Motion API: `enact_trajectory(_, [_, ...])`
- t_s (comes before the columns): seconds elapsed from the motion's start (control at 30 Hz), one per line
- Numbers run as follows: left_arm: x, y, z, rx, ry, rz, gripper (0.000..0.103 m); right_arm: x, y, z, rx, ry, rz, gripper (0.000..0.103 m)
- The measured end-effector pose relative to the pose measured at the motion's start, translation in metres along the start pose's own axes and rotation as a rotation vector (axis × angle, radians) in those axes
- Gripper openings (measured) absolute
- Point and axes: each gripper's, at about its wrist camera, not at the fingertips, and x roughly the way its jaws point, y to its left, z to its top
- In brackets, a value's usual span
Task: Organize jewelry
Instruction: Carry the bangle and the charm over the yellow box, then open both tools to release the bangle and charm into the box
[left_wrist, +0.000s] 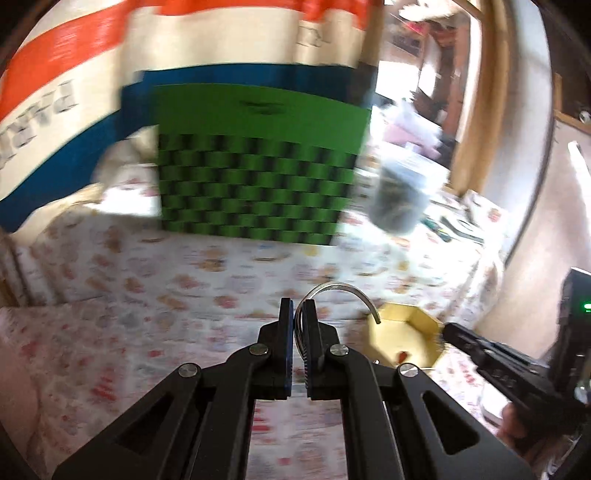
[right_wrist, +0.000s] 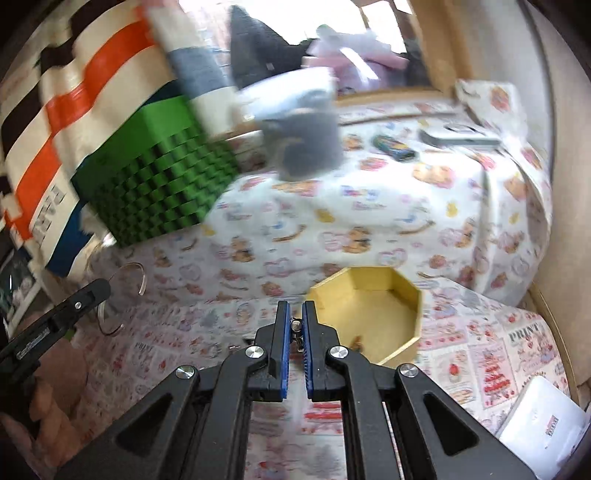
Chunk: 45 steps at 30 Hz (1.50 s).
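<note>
Arching toward two o'clock, an open silver metal bangle (left_wrist: 341, 295) sat pinched in the left gripper (left_wrist: 298, 308); the right gripper (right_wrist: 294, 310), angled downward, pinched a small metal trinket (right_wrist: 295, 326).

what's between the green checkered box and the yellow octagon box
Only bare printed tablecloth between green box and yellow box, clearest in the right wrist view.

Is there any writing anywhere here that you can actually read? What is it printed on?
"PRINT": on the patterned tablecloth, right side, and again, fainter, near its lower left.
"PAR...": on the striped bag behind the green box; upside down, remaining letters cut off or blurred.
White packet label, bottom right: too small to read.
</note>
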Motion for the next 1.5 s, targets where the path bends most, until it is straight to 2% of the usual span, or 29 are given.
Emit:
enact_trajectory(0.07, [0.012, -0.02, 0.005, 0.025, 0.035, -0.02, 0.004, 0.002, -0.011, 0.002, 0.014, 0.012, 0.004, 0.007])
enact_trajectory(0.2, [0.045, -0.057, 0.006, 0.072, 0.097, 0.001, 0.004, 0.013, -0.031, 0.004, 0.059, 0.053, 0.026, 0.007])
enact_trajectory(0.33, [0.072, -0.081, -0.001, 0.082, 0.164, -0.027, 0.004, 0.019, -0.043, 0.005, 0.09, 0.062, 0.023, 0.007])
enact_trajectory(0.6, [0.116, -0.096, -0.022, 0.099, 0.264, -0.036, 0.004, 0.025, -0.061, 0.006, 0.122, 0.054, -0.055, 0.007])
enact_trajectory(0.8, [0.138, -0.112, -0.029, 0.147, 0.303, -0.021, 0.004, 0.032, -0.073, 0.006, 0.152, 0.067, -0.064, 0.007])
enact_trajectory(1.13, [0.156, -0.123, -0.04, 0.166, 0.326, 0.007, 0.004, 0.034, -0.077, 0.006, 0.165, 0.076, -0.052, 0.007])
enact_trajectory(1.4, [0.126, -0.116, -0.025, 0.189, 0.245, 0.014, 0.005, 0.038, -0.071, 0.005, 0.143, 0.086, -0.051, 0.007])
enact_trajectory(1.5, [0.103, -0.109, -0.017, 0.204, 0.192, 0.024, 0.011, 0.041, -0.068, 0.004, 0.135, 0.092, -0.058, 0.007])
